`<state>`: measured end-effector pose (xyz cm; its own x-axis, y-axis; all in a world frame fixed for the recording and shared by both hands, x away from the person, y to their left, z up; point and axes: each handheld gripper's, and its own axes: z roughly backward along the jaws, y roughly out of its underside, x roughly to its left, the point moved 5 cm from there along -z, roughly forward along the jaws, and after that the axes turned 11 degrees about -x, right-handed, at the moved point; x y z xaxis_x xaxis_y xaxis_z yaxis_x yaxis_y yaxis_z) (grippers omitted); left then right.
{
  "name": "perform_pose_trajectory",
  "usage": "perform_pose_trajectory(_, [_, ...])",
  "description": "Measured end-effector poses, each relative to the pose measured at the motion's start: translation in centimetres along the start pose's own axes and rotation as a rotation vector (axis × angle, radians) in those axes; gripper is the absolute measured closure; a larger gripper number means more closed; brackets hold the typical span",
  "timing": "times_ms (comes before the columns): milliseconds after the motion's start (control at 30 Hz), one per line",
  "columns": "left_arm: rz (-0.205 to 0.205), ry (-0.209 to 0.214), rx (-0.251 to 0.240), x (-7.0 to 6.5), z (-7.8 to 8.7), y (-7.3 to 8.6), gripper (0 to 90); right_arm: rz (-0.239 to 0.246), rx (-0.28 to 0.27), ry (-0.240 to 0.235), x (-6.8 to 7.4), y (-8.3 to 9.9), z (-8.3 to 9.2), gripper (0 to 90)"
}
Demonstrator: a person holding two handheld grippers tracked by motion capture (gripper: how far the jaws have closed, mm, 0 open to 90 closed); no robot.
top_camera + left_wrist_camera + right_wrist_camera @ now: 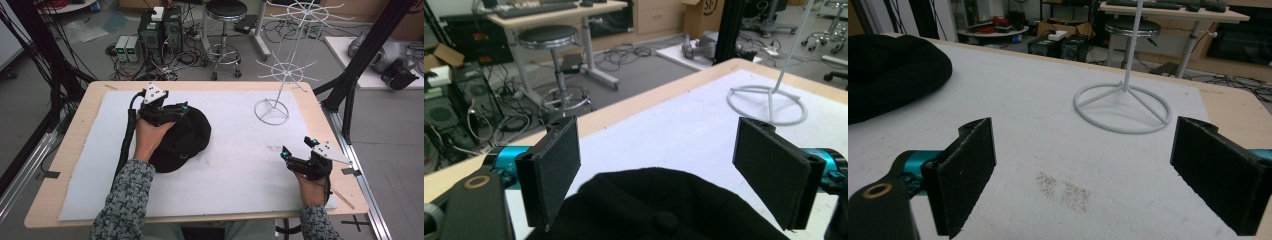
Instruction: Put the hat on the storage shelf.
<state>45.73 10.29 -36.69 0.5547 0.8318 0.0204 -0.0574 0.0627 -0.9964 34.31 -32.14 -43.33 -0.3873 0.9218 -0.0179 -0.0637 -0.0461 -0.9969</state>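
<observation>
Left of centre in the high view, a black cap (182, 137) lies on the white mat (235, 165) that covers the wooden table (70, 150). Over the cap's upper left edge sits the left gripper (184, 108), held by the person's left hand (149, 135). From the left gripper view its two black jaws stand wide apart with nothing between them, and the cap's crown with its top button (665, 218) fills the bottom centre of the frame just below them. At the lower right of the high view the right gripper (286, 153) hovers low over bare mat, well apart from the cap. Its jaws are also spread wide and hold nothing; in the right gripper view the cap (890, 70) lies at the upper left. A white wire rack (285, 60) stands on its ring base at the upper right of the mat, its arms bare, near neither gripper
</observation>
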Motion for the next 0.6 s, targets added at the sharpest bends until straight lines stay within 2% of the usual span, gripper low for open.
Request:
perform_pose_trajectory(200, [-0.01, 0.002, 0.077, -0.1, -1.4, 2.1, 19.5, 0.002, 0.0, -0.006, 0.0, 0.0, -0.1, 10.0])
perform_pose_trajectory(367, [-0.024, -0.022, 0.11, -0.2, -2.0, 3.1, 19.4, -0.005, 0.001, -0.004, -0.1, 0.0, 0.0, 10.0])
perform_pose_trajectory(600, [-0.036, -0.02, 0.133, -0.4, -2.2, 3.4, 22.1, -0.009, 0.001, -0.007, 0.0, 0.1, -0.1, 10.1])
